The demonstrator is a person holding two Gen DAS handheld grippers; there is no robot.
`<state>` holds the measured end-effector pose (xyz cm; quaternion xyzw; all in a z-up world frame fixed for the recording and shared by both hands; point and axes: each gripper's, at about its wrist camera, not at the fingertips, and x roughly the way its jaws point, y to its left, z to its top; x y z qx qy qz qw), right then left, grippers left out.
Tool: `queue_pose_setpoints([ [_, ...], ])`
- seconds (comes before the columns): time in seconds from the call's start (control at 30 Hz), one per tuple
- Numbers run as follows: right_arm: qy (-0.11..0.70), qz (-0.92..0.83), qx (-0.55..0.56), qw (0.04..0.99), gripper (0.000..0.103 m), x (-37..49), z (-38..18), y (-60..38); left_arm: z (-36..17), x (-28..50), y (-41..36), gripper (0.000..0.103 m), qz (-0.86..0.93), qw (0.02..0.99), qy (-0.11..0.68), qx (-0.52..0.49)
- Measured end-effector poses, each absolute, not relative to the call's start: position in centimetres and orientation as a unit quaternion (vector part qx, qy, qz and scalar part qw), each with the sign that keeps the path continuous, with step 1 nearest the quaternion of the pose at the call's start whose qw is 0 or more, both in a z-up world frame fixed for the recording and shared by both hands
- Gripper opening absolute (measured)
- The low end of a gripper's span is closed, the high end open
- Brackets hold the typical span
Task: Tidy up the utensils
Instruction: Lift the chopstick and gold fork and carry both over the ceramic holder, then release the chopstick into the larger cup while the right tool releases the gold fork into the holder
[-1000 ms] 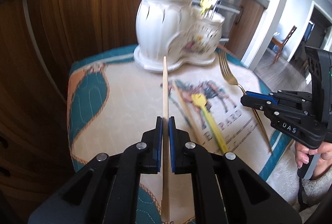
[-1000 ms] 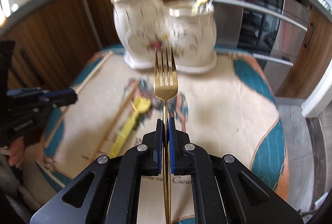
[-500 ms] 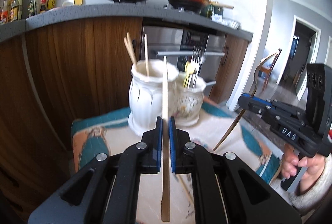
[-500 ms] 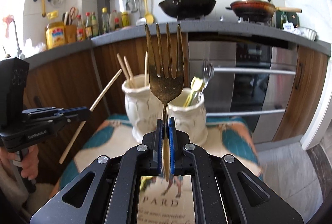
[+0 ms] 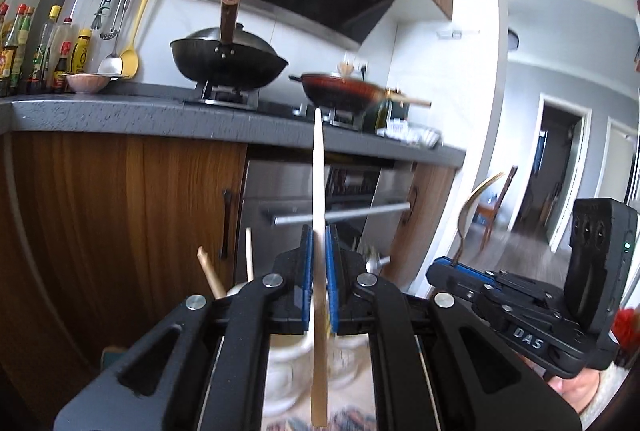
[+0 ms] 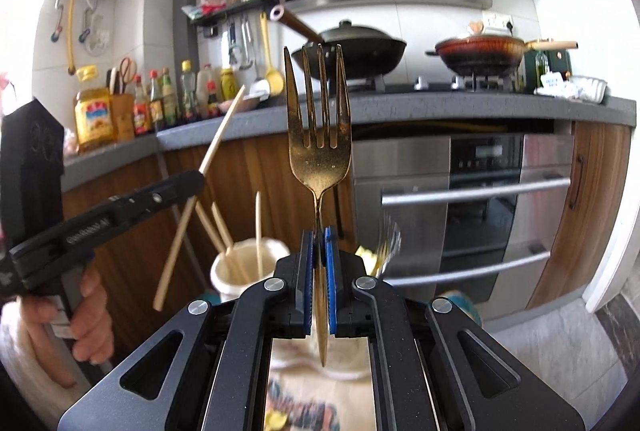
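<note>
My left gripper (image 5: 318,235) is shut on a wooden chopstick (image 5: 318,167) that points up, raised above the white ceramic holder (image 5: 288,363), which is mostly hidden behind my fingers. My right gripper (image 6: 319,237) is shut on a gold fork (image 6: 319,135), tines up, above the same double holder (image 6: 248,267). Its left cup holds several chopsticks (image 6: 224,231); forks (image 6: 386,243) stick out of its right cup. The left gripper and its chopstick (image 6: 208,167) show at the left of the right wrist view. The right gripper (image 5: 452,271) with its fork (image 5: 472,203) shows at the right of the left wrist view.
A grey kitchen counter (image 6: 440,107) with a black wok (image 6: 352,51) and a red pan (image 6: 480,49) runs behind. Wooden cabinets (image 5: 120,199) and a steel oven (image 6: 480,199) stand below it. The patterned cloth (image 6: 304,403) lies under the holder. A doorway (image 5: 560,167) opens at the right.
Both grippers have lifted from the cloth and tilted upward, carrying the chopstick and the fork up over the holder. The table has dropped almost out of view.
</note>
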<state>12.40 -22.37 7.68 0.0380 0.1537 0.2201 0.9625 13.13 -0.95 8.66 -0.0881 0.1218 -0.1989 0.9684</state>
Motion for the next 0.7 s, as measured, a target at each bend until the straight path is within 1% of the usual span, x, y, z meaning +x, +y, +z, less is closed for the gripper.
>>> queue_pose_setpoints([
  [0.13, 0.137, 0.215, 0.05, 0.966, 0.007, 13.9, 8.8, -22.5, 8.2, 15.5, -1.0, 0.006, -0.185, 0.971, 0.113, -0.105],
  [0.23, 0.135, 0.212, 0.055, 0.966, 0.007, 15.2, 8.9, -22.5, 7.7, 16.5, -1.6, 0.006, -0.17, 0.975, 0.106, -0.096],
  [0.47, 0.148, 0.202, 0.058, 0.966, 0.007, 17.6, 7.6, -21.9, 6.2, 18.5, -3.3, 0.006, -0.14, 0.983, 0.102, -0.056],
  [0.7, 0.169, 0.199, 0.06, 0.963, 0.007, 18.7, 5.7, -21.9, 4.9, 18.3, -4.0, 0.006, -0.121, 0.988, 0.093, -0.03],
])
